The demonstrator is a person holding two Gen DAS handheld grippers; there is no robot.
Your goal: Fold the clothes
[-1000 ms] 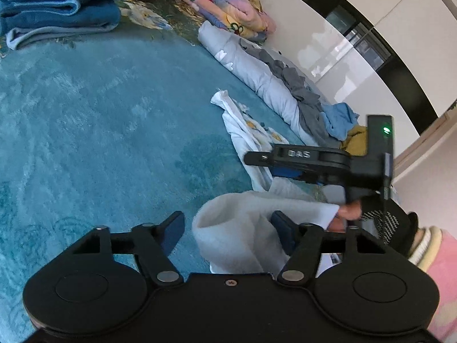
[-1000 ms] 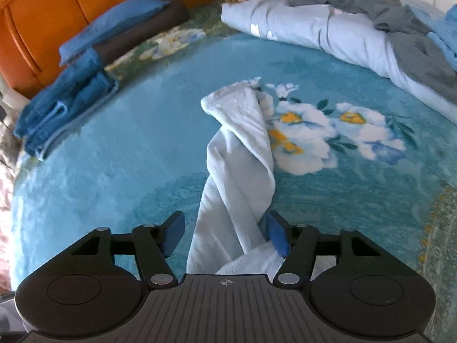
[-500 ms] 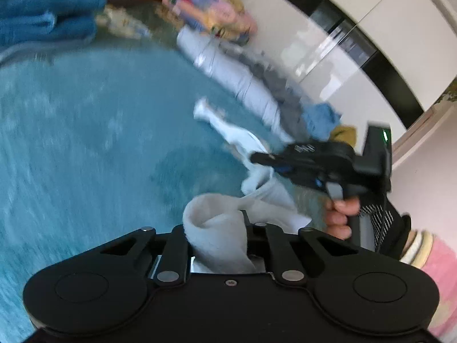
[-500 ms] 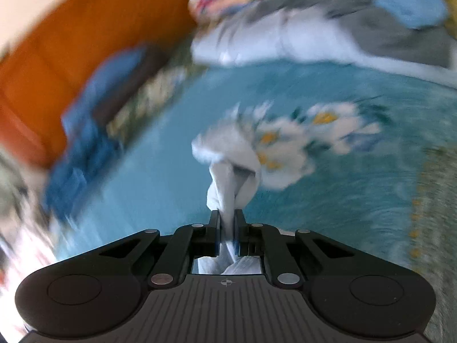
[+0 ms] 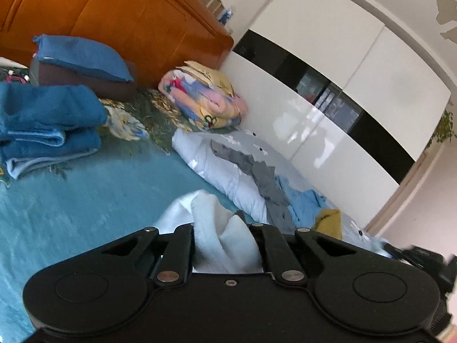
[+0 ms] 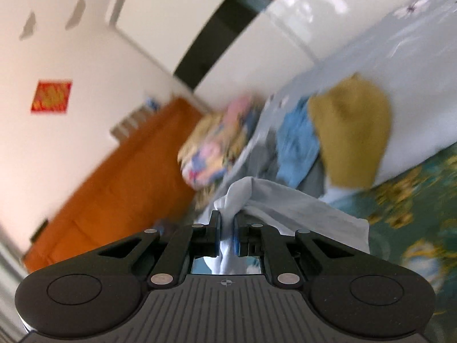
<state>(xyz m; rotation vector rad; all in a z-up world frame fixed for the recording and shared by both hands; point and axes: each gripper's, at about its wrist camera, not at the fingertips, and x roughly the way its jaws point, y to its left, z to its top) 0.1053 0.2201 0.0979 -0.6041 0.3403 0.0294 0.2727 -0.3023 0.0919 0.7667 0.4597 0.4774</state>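
Left wrist view: left gripper (image 5: 225,228) clamped on a bunched fold of the white garment (image 5: 211,214), lifted above the teal bedspread (image 5: 85,194); folded blue towels (image 5: 48,123) far left.

Right wrist view, blurred: right gripper (image 6: 227,223) closed narrow on the white garment (image 6: 271,200), near a mustard cloth (image 6: 351,131).

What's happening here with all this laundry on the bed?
A person is folding clothes with a pair of hand-held tongs. The left tongs are shut on one bunch of a white garment, and the right tongs pinch another part of it, held up above the teal bedspread. Folded blue towels sit by the headboard; a grey, blue and mustard pile waits beside.
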